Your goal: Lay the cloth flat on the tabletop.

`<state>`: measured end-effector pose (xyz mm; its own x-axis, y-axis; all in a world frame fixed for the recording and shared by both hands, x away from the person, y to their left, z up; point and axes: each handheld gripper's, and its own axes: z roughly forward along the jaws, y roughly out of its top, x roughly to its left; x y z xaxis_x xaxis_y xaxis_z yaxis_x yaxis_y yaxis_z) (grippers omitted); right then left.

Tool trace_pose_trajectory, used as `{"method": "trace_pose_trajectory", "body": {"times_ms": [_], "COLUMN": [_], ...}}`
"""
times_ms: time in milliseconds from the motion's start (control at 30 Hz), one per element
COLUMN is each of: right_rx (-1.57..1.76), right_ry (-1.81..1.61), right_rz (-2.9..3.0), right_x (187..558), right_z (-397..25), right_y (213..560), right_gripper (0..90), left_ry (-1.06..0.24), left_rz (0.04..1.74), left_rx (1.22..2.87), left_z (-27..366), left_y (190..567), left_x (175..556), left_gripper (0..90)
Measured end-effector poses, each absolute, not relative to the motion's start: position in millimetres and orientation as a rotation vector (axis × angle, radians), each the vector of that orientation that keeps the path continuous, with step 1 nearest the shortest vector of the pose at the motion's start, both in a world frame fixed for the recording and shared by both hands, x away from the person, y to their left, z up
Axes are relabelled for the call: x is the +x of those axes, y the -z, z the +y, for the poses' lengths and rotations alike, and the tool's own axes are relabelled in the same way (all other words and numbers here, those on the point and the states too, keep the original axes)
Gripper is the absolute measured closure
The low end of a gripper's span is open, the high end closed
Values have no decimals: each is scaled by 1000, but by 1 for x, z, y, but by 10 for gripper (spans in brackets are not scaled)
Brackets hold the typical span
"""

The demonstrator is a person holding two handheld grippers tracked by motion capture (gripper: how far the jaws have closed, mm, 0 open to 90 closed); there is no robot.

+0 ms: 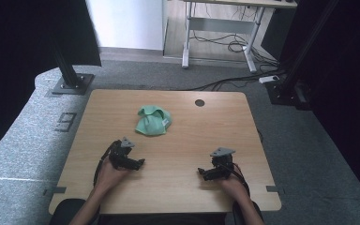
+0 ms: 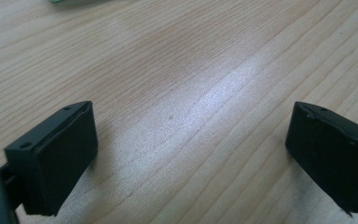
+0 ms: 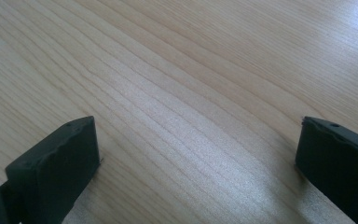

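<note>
Wooden tabletop (image 1: pixel 192 136), pale grain, carries everything. Green cloth (image 1: pixel 153 120), crumpled into a loose mound with a small white tag, lies on the tabletop ahead of the left gripper's jaws and apart from them; well apart from the right gripper's jaws, off ahead and to their left. A sliver of it shows at the top edge of the left gripper view (image 2: pixel 70 1). Left gripper (image 1: pixel 133 162): jaws spread wide, holding nothing, bare wood between them. Right gripper (image 1: pixel 208 172): jaws likewise wide apart, nothing in hold, low over the wood. Small dark round grommet (image 1: pixel 199 102) sits far beyond both sets of jaws.
</note>
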<state>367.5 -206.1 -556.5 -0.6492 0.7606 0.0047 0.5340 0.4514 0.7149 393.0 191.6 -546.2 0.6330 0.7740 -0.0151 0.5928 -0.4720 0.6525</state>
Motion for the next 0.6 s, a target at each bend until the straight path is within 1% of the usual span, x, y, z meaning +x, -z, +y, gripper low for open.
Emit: {"method": "trace_pose_trajectory", "body": {"times_ms": [333, 467, 533, 567, 600], "right_rx": [1107, 1107, 1107, 1107, 1107], "right_ry": [-1009, -1009, -1009, -1009, -1009], "right_rz": [2387, 2387, 2387, 2388, 2388], "right_x": [367, 367, 367, 367, 367], "right_z": [-206, -206, -206, -206, -206], "right_y": [557, 557, 557, 557, 557], "right_gripper": [0, 0, 0, 0, 0], "left_ry": [-346, -349, -356, -359, -361], "left_rz": [1043, 1031, 1025, 1022, 1016], "left_rx": [2200, 2198, 2197, 2194, 2191], "left_z": [190, 188, 187, 187, 187], "left_y": [537, 534, 531, 529, 527], "left_x": [397, 399, 402, 403, 404], "left_gripper": [58, 100, 102, 135, 135]}}
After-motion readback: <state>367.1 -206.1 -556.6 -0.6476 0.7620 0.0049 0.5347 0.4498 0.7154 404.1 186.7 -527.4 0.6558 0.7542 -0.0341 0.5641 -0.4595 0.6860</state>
